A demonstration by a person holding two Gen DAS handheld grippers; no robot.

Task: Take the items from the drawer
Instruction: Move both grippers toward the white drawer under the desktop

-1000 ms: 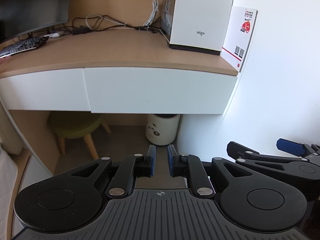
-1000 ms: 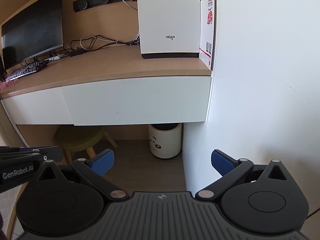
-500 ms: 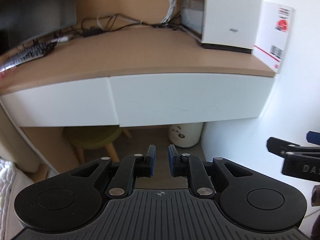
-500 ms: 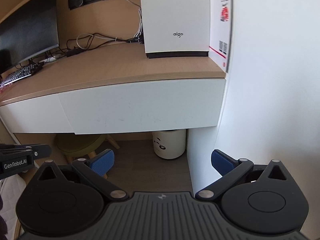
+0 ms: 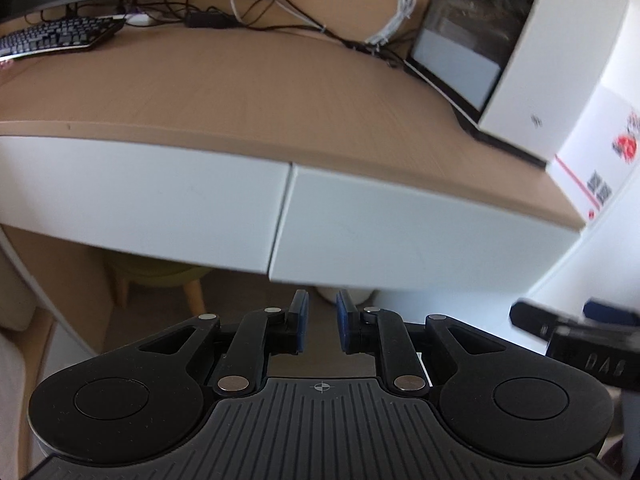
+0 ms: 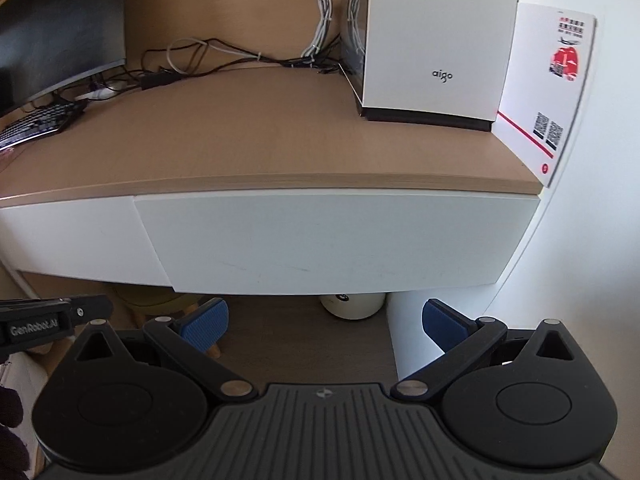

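Note:
Two white drawer fronts sit shut under the wooden desk top; what they hold is hidden. The right drawer [image 5: 420,240] [image 6: 340,240] is the wider one, and the left drawer [image 5: 140,196] [image 6: 72,236] adjoins it. My left gripper [image 5: 320,322] hovers just below and in front of the seam between them, its blue pads nearly together with nothing between. My right gripper [image 6: 324,320] is open and empty, centred below the right drawer's lower edge. Each gripper shows at the edge of the other's view: the right gripper [image 5: 560,324] and the left gripper [image 6: 52,320].
On the desk stand a white computer case [image 6: 440,40], a white card with QR codes [image 6: 548,92], a keyboard [image 6: 36,124], a monitor [image 6: 60,32] and tangled cables [image 6: 224,56]. Under the desk are a green stool [image 5: 160,276] and a white bin [image 6: 352,304]. A white wall [image 6: 580,280] closes the right side.
Both grippers have risen and come closer to the drawer fronts. The left view has tilted and looks more down on the desk top. Neither gripper's jaws have changed.

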